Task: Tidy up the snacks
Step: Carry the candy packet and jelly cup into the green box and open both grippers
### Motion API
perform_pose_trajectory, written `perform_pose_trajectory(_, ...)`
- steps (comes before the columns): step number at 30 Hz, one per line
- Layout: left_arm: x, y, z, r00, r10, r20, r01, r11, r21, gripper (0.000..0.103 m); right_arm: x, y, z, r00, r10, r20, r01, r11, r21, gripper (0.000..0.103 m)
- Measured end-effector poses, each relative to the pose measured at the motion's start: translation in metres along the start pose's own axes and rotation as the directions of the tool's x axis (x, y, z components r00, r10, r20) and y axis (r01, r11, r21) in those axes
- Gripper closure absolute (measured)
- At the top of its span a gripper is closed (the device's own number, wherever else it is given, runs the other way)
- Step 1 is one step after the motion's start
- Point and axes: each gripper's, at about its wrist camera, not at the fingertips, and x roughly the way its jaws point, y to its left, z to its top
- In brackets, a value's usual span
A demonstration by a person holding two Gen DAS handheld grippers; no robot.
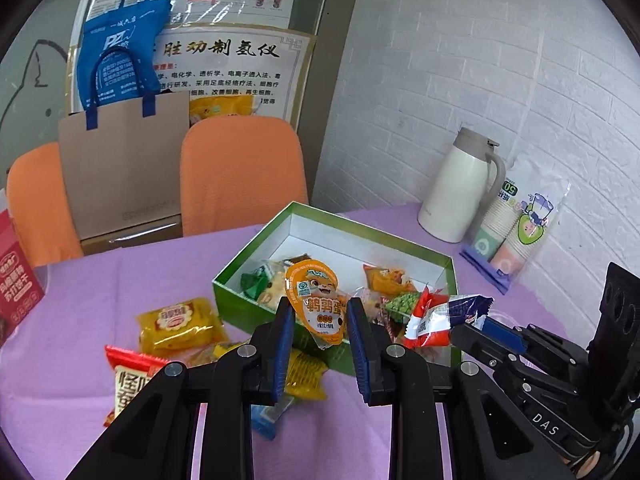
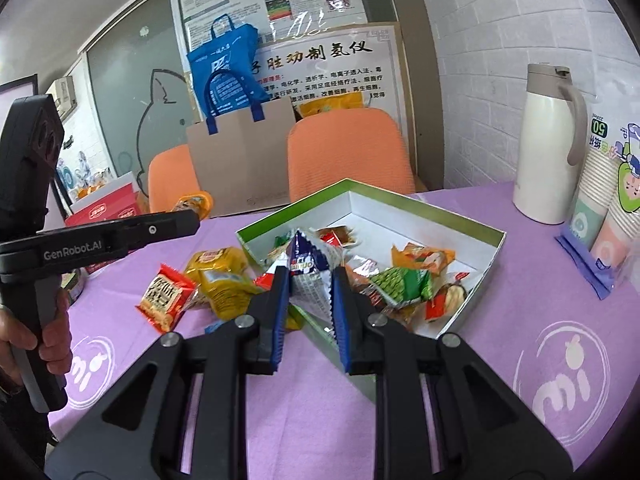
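Your left gripper (image 1: 320,316) is clamped on the orange quail-egg pack (image 1: 318,300), held above the near edge of the green box (image 1: 280,224). Your right gripper (image 2: 310,288) grips the blue-and-white wafer packet (image 2: 310,268) over the same box. Loose snacks (image 1: 180,322) lie on the purple tablecloth (image 1: 140,280) just beside it.

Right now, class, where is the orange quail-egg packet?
The orange quail-egg packet is clamped in the left gripper, held over the near edge of the green box, left of the right gripper's blue-and-red packet.
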Motion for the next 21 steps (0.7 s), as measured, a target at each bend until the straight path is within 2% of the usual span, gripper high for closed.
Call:
perform_pose_trajectory(4, 0.034, -0.003, 0.013, 0.999, -0.015, -0.040, 0.015, 1.000, -0.007, 0.077, 0.024, -0.023, 0.008, 0.999, -0.044, -0.016, 0.044, 0.999, 0.025, 0.080)
perform_pose_trajectory(8, 0.064, -0.005, 0.020, 0.997, -0.017, -0.078, 0.017, 1.000, -0.002, 0.076, 0.045, -0.039, 0.016, 0.998, -0.056, -0.026, 0.057, 0.998, 0.035, 0.079)
perform_pose_trajectory(10, 0.079, -0.007, 0.022, 0.995, -0.042, -0.094, 0.042, 0.999, 0.003, 0.074, 0.058, -0.042, 0.018, 0.998, -0.057, -0.033, 0.058, 0.998, 0.020, 0.078)
perform_pose_trajectory(11, 0.084, -0.007, 0.024, 0.993, -0.055, -0.100, 0.056, 0.998, 0.006, 0.069, 0.064, -0.042, 0.018, 0.998, -0.058, -0.039, 0.058, 0.998, 0.005, 0.071)
perform_pose_trajectory(12, 0.090, -0.007, 0.024, 0.992, -0.062, -0.108, 0.063, 0.998, 0.009, 0.042, 0.069, -0.042, 0.018, 0.997, -0.069, -0.047, 0.068, 0.997, -0.021, 0.062)
perform_pose_trajectory(13, 0.095, -0.007, 0.023, 0.992, -0.045, -0.117, 0.047, 0.999, 0.012, 0.009, 0.072, -0.041, 0.017, 0.994, -0.098, -0.048, 0.095, 0.994, -0.051, 0.033)
perform_pose_trajectory(14, 0.097, -0.006, 0.022, 0.994, -0.001, -0.110, 0.003, 1.000, 0.013, 0.002, 0.071, -0.040, 0.015, 0.992, -0.118, -0.036, 0.115, 0.990, -0.076, 0.018)
perform_pose_trajectory(15, 0.096, -0.005, 0.020, 0.995, 0.035, -0.088, -0.033, 0.999, 0.020, 0.001, 0.069, -0.040, 0.012, 0.992, -0.123, -0.022, 0.121, 0.988, -0.097, 0.018)
perform_pose_trajectory(18, 0.095, 0.002, 0.014, 0.996, 0.042, -0.080, -0.040, 0.999, 0.029, 0.001, 0.064, -0.042, 0.004, 0.990, -0.138, -0.010, 0.136, 0.982, -0.130, 0.015)
perform_pose_trajectory(20, 0.095, 0.007, 0.011, 0.995, 0.042, -0.085, -0.042, 0.999, 0.006, 0.001, 0.066, -0.047, 0.000, 0.988, -0.151, -0.039, 0.147, 0.984, -0.103, 0.004)
perform_pose_trajectory(21, 0.093, 0.009, 0.010, 0.995, 0.042, -0.086, -0.042, 0.999, -0.005, 0.001, 0.066, -0.050, -0.002, 0.988, -0.145, -0.058, 0.140, 0.987, -0.079, 0.003)
